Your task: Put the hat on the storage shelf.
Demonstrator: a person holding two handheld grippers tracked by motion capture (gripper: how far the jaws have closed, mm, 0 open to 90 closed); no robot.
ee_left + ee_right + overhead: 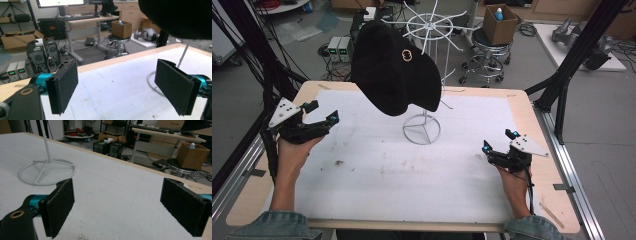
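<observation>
A grey concrete floor (607, 125) surrounds the wooden table with a white mat (532, 107). Beyond its far edge stands a chrome swivel stool (486, 62) carrying an open brown cardboard box (500, 24) — left of the stool, two small grey power supplies with green displays (339, 48) sit among black cables.

I note a black cap (392, 70) hanging on a white wire stand (428, 75) at the far middle of the white-covered table (362, 170). The cap bears a small round gold emblem (407, 55) and droops over one spoke. The stand is upright, its ring base (422, 129) flat on the cover.
</observation>
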